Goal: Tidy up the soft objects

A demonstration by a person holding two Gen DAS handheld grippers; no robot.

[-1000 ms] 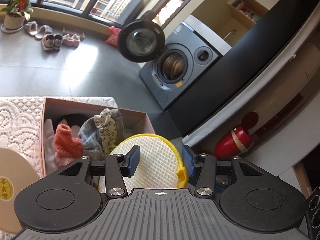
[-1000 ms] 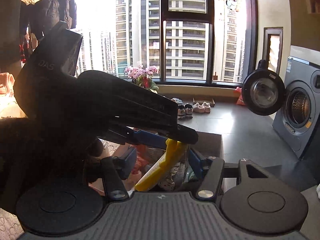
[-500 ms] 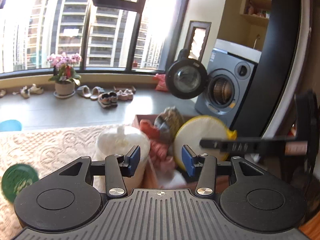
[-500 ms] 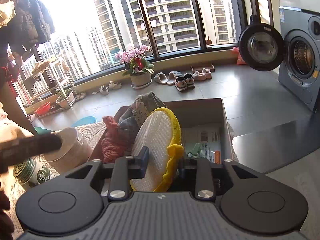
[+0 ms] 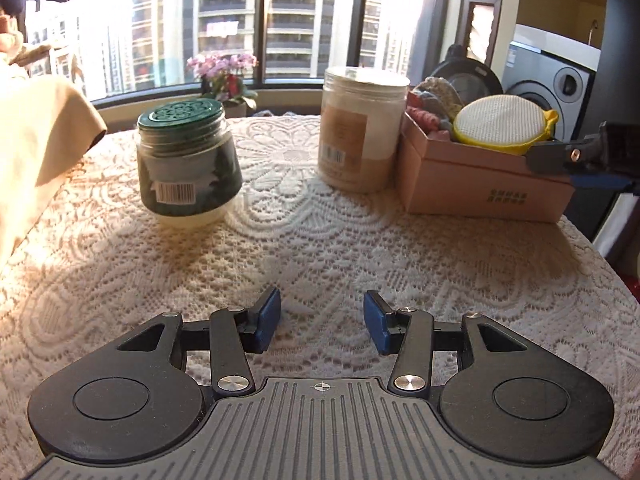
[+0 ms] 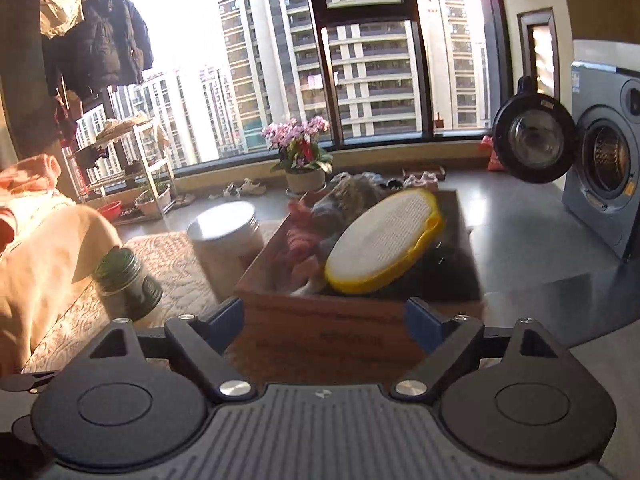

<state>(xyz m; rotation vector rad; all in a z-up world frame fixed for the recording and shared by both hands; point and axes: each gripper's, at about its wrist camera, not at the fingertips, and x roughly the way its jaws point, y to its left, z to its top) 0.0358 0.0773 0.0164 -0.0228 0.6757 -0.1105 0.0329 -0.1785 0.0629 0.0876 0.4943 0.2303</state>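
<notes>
A: Right gripper (image 6: 324, 320), jaws opening, spread wide. Nothing between the pads. The round white mesh pouch with yellow rim (image 6: 382, 242) lies ahead of it, leaning in the pink cardboard box (image 6: 320, 320) on top of the knitted soft pieces (image 6: 298, 240).

B: Box position?

A: At the table's far right corner, seen from the left wrist. Pouch (image 5: 504, 124) rides above the rim, tilted; its long axis in the right wrist view runs from lower left up to upper right.

B: Left gripper (image 5: 322, 322)?

A: Jaws apart, empty, low over the white lace tablecloth (image 5: 320, 240) near the table's near edge. Well apart from the box. The right one is nearer, just beside the box's near wall.

B: So the coming move turns on that?

A: My reading: pouch looks released into the box, and anything more to settle there falls to the right hand, straight ahead and slightly up from its jaws.

B: Writing?

A: 2 rows of small dark characters on the box's side, unreadable. Barcodes on the green-lidded glass jar (image 5: 186, 160) and the tall cream canister (image 5: 360, 128); label text too blurred.
</notes>
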